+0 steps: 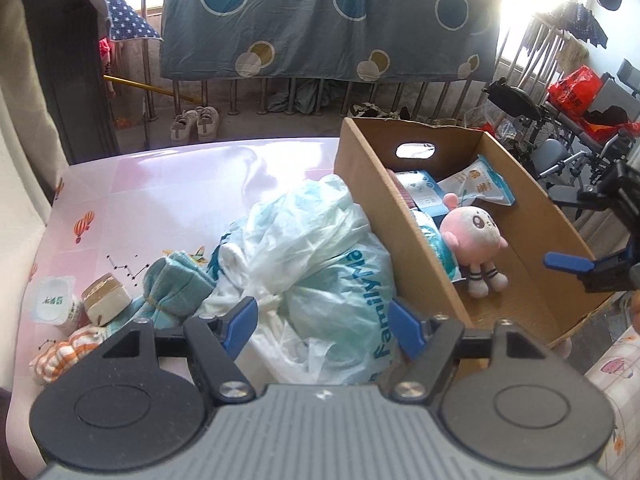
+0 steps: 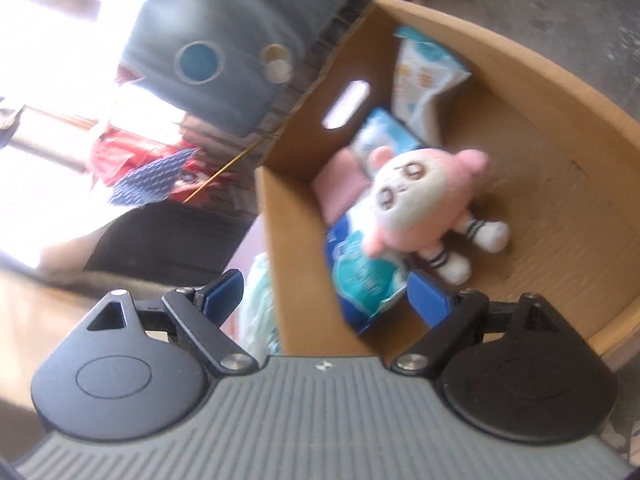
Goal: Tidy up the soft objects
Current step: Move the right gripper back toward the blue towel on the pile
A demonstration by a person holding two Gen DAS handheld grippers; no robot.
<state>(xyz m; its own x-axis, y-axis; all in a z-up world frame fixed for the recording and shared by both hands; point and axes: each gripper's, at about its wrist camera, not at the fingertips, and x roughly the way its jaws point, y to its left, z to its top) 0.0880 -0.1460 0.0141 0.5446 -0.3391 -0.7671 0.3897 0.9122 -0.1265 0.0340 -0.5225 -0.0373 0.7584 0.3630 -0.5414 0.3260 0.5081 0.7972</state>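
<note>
Along the right edge of the worktop stands the cardboard box, open at the top, with the pink plush toy lying on its floor beside several tissue packs. The plush lies on its back, head toward the box's far handle wall, striped legs toward the near end; its long axis runs roughly along the box's length, slightly skewed toward the right wall.

The left gripper hovers with fingers wide and empty over the plastic bag heaped against the box's left wall. The right gripper hangs above the box's near end, fingers wide and empty, straddling the left wall.

Risks, as judged:
- The bag is slippery and loose; a shallow pinch would likely take one layer only and spill the contents.
- The socks and striped cloth lie half under the bag near the left front corner; lifting the bag may drag them off the edge.
- The right fingers sit near the box wall; a descent there could catch the rim and shift the box.
</note>
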